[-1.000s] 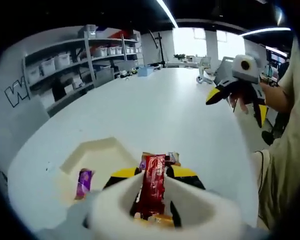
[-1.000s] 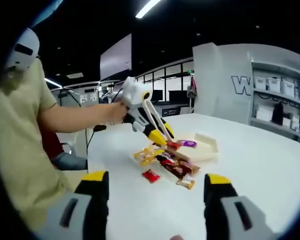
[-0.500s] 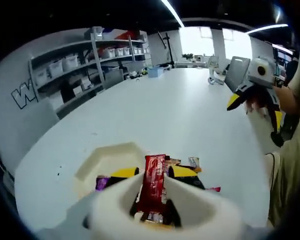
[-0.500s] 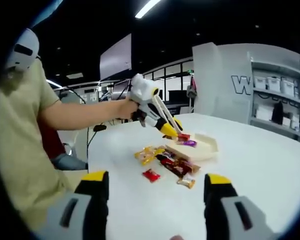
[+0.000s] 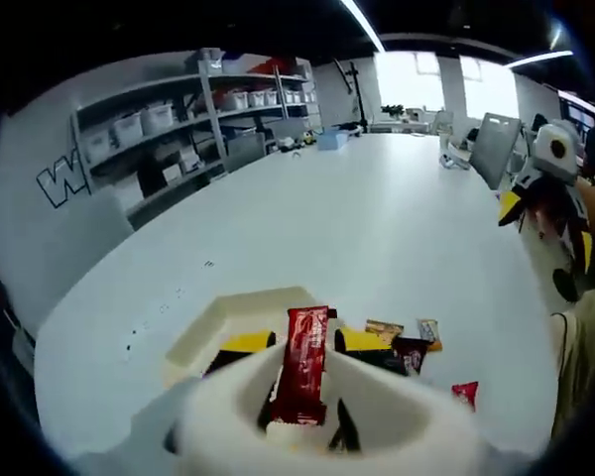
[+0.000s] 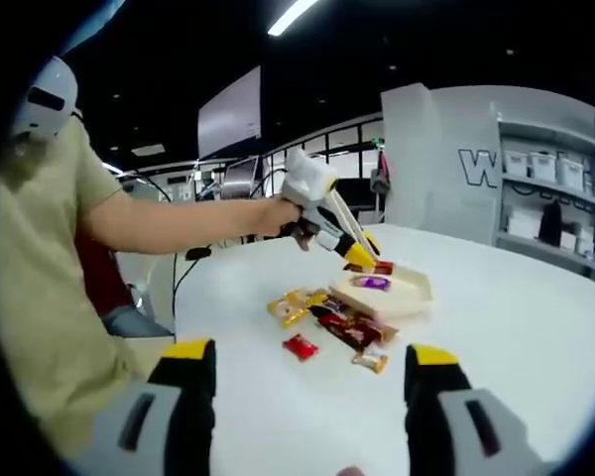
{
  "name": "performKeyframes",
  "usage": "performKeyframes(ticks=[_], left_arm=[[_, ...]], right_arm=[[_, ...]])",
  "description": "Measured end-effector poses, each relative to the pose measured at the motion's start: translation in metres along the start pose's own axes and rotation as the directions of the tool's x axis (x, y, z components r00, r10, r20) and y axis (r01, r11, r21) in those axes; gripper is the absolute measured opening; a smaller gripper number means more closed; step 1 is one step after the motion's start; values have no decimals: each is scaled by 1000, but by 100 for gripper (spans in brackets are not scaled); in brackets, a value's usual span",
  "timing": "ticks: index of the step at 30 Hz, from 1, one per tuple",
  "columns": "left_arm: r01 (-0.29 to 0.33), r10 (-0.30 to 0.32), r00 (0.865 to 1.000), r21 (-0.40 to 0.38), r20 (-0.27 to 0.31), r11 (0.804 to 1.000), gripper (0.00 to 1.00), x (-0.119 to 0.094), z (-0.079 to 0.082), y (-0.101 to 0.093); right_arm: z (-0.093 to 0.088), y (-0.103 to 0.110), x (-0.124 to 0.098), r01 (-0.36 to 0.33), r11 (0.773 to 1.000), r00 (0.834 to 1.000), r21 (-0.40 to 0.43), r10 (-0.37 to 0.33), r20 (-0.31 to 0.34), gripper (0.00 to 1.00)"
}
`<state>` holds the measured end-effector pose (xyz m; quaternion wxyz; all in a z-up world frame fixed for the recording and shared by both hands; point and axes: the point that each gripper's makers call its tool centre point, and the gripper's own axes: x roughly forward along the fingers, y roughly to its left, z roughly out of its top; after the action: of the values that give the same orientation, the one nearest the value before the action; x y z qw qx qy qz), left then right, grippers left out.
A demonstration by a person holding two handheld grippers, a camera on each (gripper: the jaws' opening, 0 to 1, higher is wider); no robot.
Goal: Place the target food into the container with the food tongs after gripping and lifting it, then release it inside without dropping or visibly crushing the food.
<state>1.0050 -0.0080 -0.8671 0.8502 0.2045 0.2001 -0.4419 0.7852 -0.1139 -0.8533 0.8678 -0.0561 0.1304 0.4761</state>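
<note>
Two jaws of the left gripper (image 5: 302, 342) are closed on a red bar (image 5: 303, 359), which stands upright between the yellow tips. In the right gripper view this gripper (image 6: 369, 260) hangs over the near edge of the tray (image 6: 397, 295), a purple bar (image 6: 374, 283) lying inside the tray. The right gripper (image 6: 302, 382) is held back from the work with its jaws wide apart and nothing between them, above bare table (image 6: 535, 327).

By my reading, the carry is nearly done: the red bar is lifted and poised at the tray (image 5: 203, 322), not yet let go. The next move calls for lowering it further inside, then easing the jaws apart gently.

The right gripper view gives the side-on picture: the loose pile of snacks (image 6: 332, 327) beside the tray and the person's arm (image 6: 169, 226). The left gripper view gives the hold itself, wrapper uncrushed, and shelves (image 5: 178, 119) beyond.
</note>
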Motion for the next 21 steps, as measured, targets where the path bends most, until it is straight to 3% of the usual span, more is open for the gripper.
performKeyframes(ticks=[21], left_arm=[[-50,49,998,-32,-33,998,22,30,1,21]], right_arm=[[-3,0,0,2,1000,1000,3,-2,-8,76]])
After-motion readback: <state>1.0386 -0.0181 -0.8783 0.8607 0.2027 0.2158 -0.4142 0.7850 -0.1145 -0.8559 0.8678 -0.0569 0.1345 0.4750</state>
